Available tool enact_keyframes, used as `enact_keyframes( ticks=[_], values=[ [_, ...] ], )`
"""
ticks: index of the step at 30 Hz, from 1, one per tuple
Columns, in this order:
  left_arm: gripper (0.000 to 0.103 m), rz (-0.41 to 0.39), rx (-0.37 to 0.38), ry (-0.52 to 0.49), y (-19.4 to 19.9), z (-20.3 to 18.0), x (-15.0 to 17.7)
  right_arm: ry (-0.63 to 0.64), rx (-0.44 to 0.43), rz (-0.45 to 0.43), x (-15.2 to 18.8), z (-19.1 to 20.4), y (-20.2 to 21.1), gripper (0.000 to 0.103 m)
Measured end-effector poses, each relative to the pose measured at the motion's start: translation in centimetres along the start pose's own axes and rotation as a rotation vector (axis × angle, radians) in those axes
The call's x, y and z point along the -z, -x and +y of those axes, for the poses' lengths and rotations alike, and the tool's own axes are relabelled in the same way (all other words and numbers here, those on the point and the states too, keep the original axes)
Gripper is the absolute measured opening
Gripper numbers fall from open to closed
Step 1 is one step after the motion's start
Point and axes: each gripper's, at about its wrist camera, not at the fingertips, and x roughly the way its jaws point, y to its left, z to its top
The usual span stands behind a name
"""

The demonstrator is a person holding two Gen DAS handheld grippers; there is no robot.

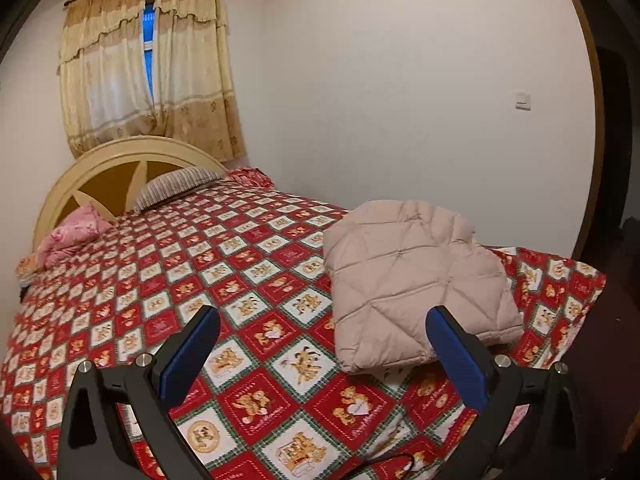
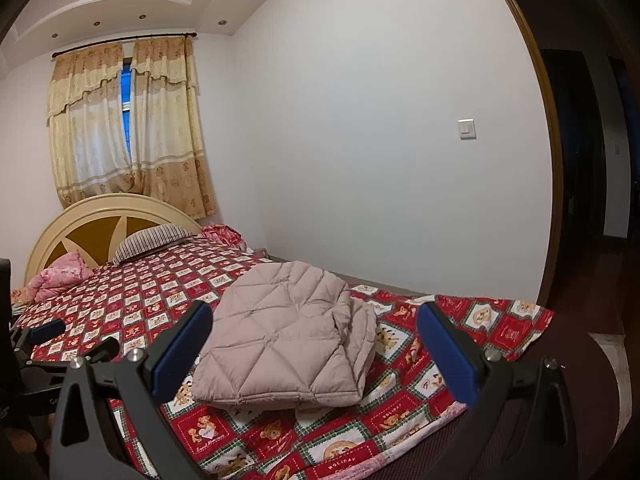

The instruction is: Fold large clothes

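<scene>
Since the quilted jacket (image 2: 286,336) lies folded just beyond my fingers, I hold both grippers spread, empty. I'd press its loose right flap flat with the right gripper (image 2: 314,354), the left gripper (image 1: 322,358) steadying.

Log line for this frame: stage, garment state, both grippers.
stage: fold appears done | quilted jacket: folded bundle on bedspread, near foot end | left gripper: open, empty | right gripper: open, empty, clear of jacket

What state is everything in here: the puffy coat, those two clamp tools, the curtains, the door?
Coat: folded into a bundle, lying on the bedspread.
Left gripper: open, holding nothing.
Right gripper: open, holding nothing.
Curtains: nearly drawn, a narrow gap showing.
Doorway: open, dark beyond.
</scene>
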Motion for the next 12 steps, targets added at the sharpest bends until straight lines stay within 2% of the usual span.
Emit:
enact_keyframes(
  ticks=[3,12],
  values=[
    [0.102,-0.024,0.024,0.000,0.20,0.03,0.07,0.002,-0.011,0.015,0.21,0.30,-0.24,0.103],
    [0.102,-0.037,-0.006,-0.008,0.15,0.04,-0.08,0.001,-0.006,0.021,0.47,0.51,-0.19,0.103]
  ],
)
